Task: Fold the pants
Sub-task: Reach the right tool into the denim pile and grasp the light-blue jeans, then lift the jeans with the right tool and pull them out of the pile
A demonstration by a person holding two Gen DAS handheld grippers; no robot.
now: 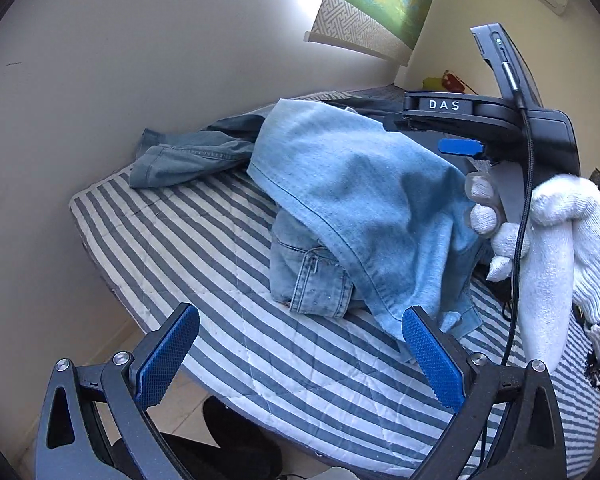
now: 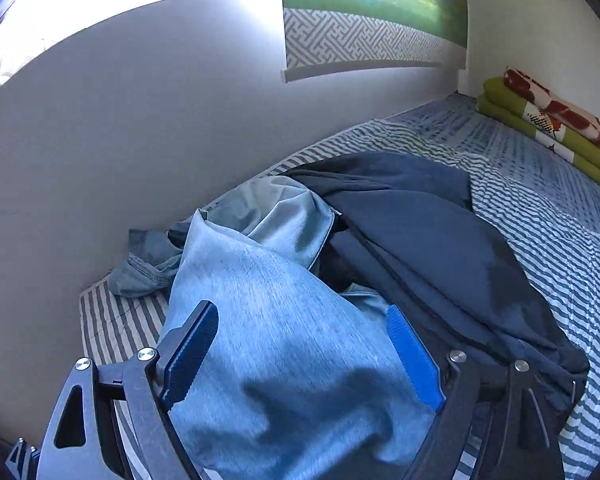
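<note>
Light blue jeans (image 1: 364, 208) lie half bundled on the striped mattress (image 1: 204, 240), the waist and pocket part underneath and one leg raised over it. My right gripper (image 1: 416, 134), held by a white-gloved hand (image 1: 556, 216), is at the top of that raised leg. In the right wrist view its fingers (image 2: 188, 352) stand wide apart, and the denim (image 2: 292, 360) fills the gap of the right gripper (image 2: 300, 310). My left gripper (image 1: 300, 312) hovers open just in front of the jeans' near corner, with nothing between its pads.
A second, greyer pair of jeans (image 1: 188, 152) is crumpled by the wall. A dark navy garment (image 2: 440, 240) lies behind the jeans. Folded green and red blankets (image 2: 548, 128) sit at the bed's far end. The mattress edge and floor (image 1: 148, 360) are at lower left.
</note>
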